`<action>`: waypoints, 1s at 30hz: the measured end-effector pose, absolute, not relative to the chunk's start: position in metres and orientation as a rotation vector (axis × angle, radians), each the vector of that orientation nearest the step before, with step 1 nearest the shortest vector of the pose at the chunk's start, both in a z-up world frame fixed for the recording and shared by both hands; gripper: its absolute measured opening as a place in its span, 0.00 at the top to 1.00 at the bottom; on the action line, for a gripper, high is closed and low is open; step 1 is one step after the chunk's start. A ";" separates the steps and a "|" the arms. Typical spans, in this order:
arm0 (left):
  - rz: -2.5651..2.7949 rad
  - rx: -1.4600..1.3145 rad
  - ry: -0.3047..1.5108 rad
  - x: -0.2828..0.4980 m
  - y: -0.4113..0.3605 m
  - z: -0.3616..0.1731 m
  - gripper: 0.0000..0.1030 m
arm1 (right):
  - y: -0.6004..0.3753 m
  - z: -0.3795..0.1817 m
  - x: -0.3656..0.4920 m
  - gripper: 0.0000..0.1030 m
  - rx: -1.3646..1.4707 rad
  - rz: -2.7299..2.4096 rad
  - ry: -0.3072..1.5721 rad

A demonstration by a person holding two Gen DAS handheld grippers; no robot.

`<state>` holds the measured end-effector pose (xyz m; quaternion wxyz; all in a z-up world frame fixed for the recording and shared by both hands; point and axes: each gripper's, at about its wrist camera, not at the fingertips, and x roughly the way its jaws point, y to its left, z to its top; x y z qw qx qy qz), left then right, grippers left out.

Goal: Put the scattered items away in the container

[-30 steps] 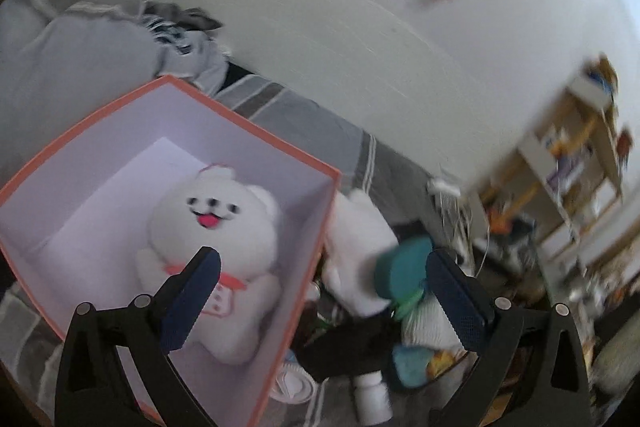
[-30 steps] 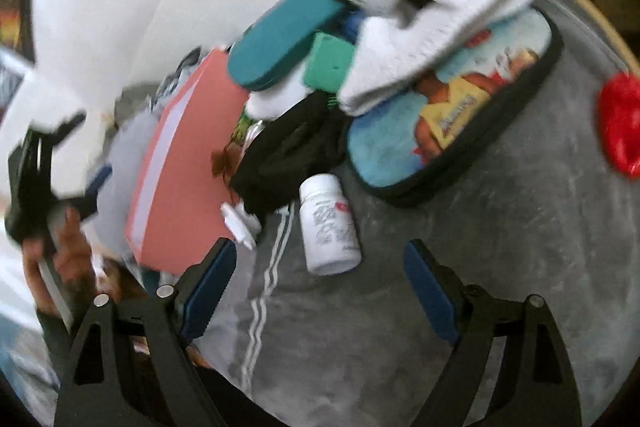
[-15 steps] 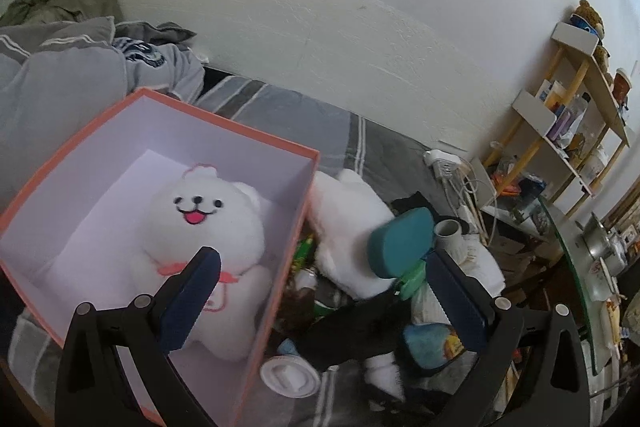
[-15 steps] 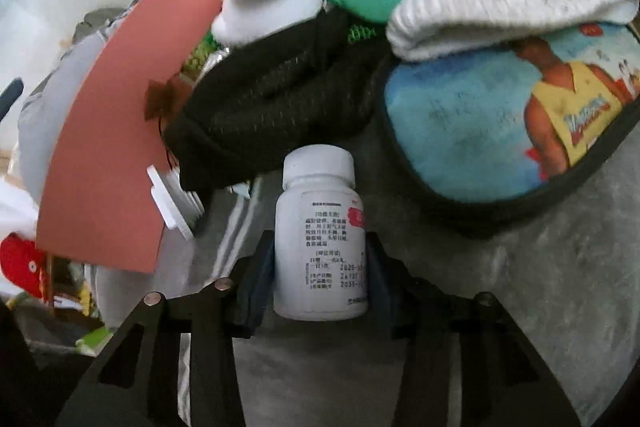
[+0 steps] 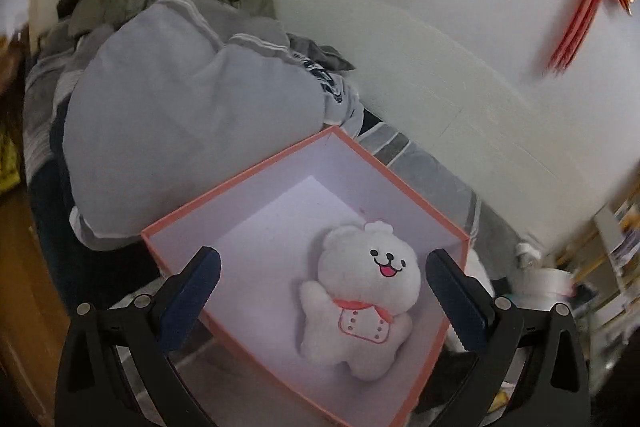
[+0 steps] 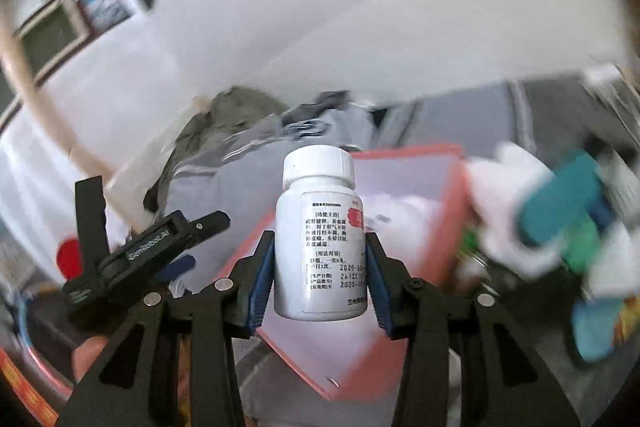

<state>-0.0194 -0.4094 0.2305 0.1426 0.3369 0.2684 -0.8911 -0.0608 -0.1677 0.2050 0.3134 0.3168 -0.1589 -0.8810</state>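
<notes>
R gripper: pads against white pill bottle, jaws easing open, bottle now lifted off the grey bedding and held upright before the pink box | L gripper: wide open, empty, now above box, no longer beside it | white plush bear lying in box as before
</notes>
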 end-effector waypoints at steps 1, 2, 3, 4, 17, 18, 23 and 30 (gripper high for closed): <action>-2.578 0.976 0.759 -0.016 -0.412 0.232 0.00 | -0.184 0.205 -0.064 0.15 0.854 -2.334 -0.356; -2.594 0.982 0.726 -0.012 -0.412 0.233 0.00 | -0.193 0.202 -0.066 0.04 0.906 -2.361 -0.289; -2.610 0.990 0.699 -0.010 -0.411 0.234 0.00 | -0.197 0.200 -0.065 0.05 0.924 -2.385 -0.258; -2.626 1.005 0.670 -0.007 -0.410 0.234 0.00 | -0.194 0.199 -0.061 0.06 0.919 -2.396 -0.248; -2.684 1.171 0.639 -0.016 -0.353 0.216 0.00 | -0.071 0.045 -0.062 0.30 1.414 -2.159 -0.549; -2.681 1.176 0.638 -0.019 -0.349 0.215 0.00 | -0.071 0.044 -0.065 0.30 1.412 -2.152 -0.543; -2.713 1.198 0.548 -0.034 -0.326 0.210 0.00 | -0.086 0.043 -0.080 0.31 1.397 -2.091 -0.488; -2.729 1.235 0.451 -0.042 -0.313 0.206 0.00 | -0.115 0.007 -0.096 0.64 1.493 -2.027 -0.447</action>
